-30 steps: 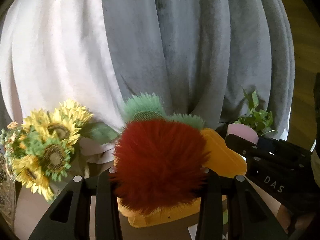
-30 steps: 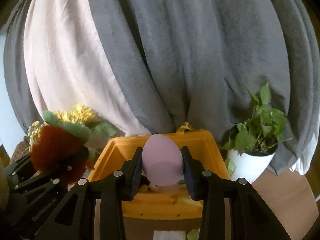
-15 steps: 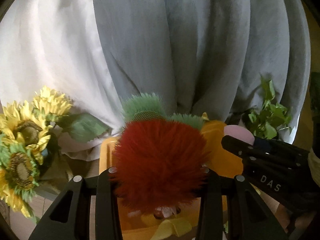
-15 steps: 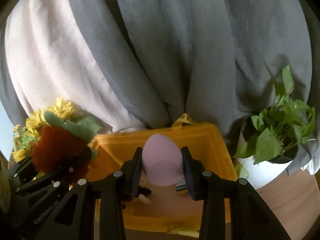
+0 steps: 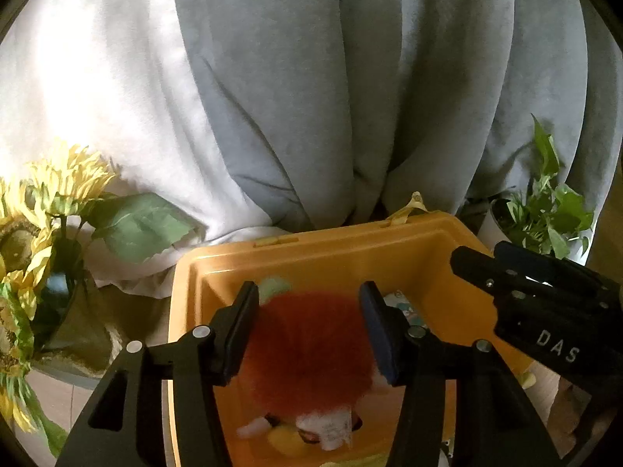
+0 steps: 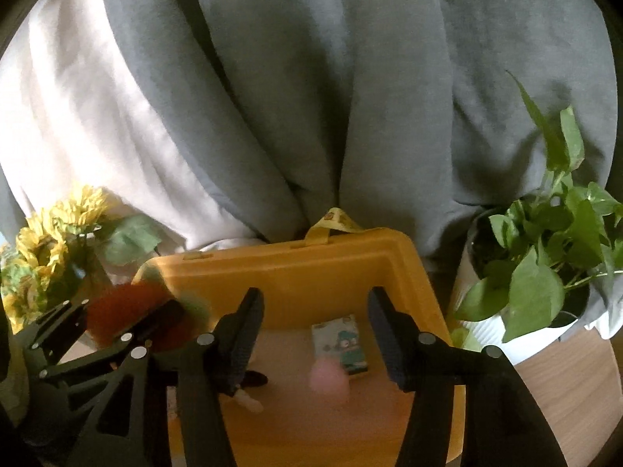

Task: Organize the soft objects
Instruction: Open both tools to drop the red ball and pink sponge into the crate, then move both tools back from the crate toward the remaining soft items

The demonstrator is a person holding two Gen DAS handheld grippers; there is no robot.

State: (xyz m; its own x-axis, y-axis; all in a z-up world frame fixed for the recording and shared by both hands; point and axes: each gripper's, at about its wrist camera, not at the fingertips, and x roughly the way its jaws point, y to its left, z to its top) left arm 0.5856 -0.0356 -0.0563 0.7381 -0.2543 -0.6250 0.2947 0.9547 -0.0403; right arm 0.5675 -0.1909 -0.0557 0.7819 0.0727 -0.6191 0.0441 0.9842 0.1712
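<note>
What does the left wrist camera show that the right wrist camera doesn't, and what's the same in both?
Only the left wrist view: a white and yellow toy low in the yellow bin, under the red fluffy toy, and the "DAS" lettering on the right gripper.

Only the right wrist view: a blurred pink egg-shaped toy below the right gripper's opening fingers, free of them.

Both: the bin, the red fluffy toy between the left gripper's opening fingers, the small picture box, sunflowers, potted plant and curtains.
</note>
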